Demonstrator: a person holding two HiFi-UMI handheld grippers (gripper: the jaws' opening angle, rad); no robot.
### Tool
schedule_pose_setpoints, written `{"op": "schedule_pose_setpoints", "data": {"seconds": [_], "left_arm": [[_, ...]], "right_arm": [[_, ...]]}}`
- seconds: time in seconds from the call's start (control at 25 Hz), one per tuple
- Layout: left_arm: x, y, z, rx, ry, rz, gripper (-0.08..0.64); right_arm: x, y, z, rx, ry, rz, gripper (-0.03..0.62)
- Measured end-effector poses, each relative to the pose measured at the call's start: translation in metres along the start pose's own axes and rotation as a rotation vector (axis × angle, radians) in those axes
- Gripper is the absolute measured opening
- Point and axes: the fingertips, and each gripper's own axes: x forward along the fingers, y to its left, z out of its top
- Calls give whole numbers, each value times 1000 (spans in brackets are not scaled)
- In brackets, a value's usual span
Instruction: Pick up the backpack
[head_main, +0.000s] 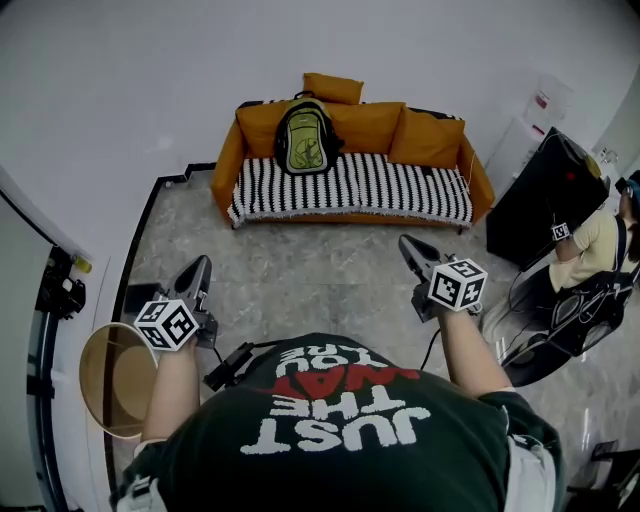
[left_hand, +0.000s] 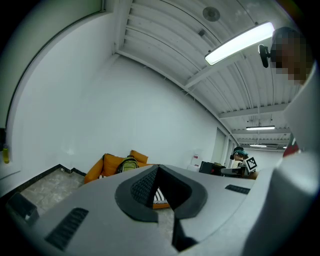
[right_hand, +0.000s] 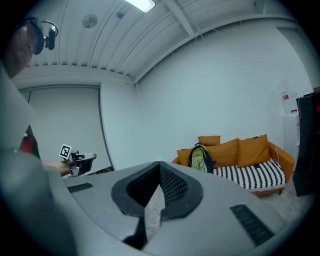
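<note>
Both claws are closed and hold nothing: in each gripper view the two jaws meet at their tips, on the left claw (left_hand: 157, 169) as on the right claw (right_hand: 160, 164). The backpack (head_main: 306, 137) stands upright on the sofa (head_main: 226, 165), leaning on the cushions (head_main: 428, 138), far ahead of both claws and well apart from them. It shows a little left of the left claw's jaws and a little right of the right claw's jaws, so we judge that neither claw points straight at it. What can go wrong from here comes, in our opinion, mostly from the grip. If a claw reaches the backpack with its jaws together as now, it only pushes it, and the backpack can tip over sideways along the cushions. If the jaws take loose cloth and not the small loop (right_hand: 197, 145) at its top, the soft backpack can sag or slip out. A grip too low can also catch the striped cover (head_main: 400, 188) under it and drag it along. The cable (head_main: 232, 366) hanging just behind the left claw may snag on the way.
</note>
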Motion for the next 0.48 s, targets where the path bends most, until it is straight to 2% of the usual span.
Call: {"op": "schedule_pose_setpoints", "data": {"seconds": [0.28,0.48], "left_arm": [[23,-31,-7,0,13,11,8],[39,-21,-13,-14,32,30,8]], "right_arm": [[-21,-36,-2,14,13,26,31],[-2,-51,-13,43,36,35,31]]}}
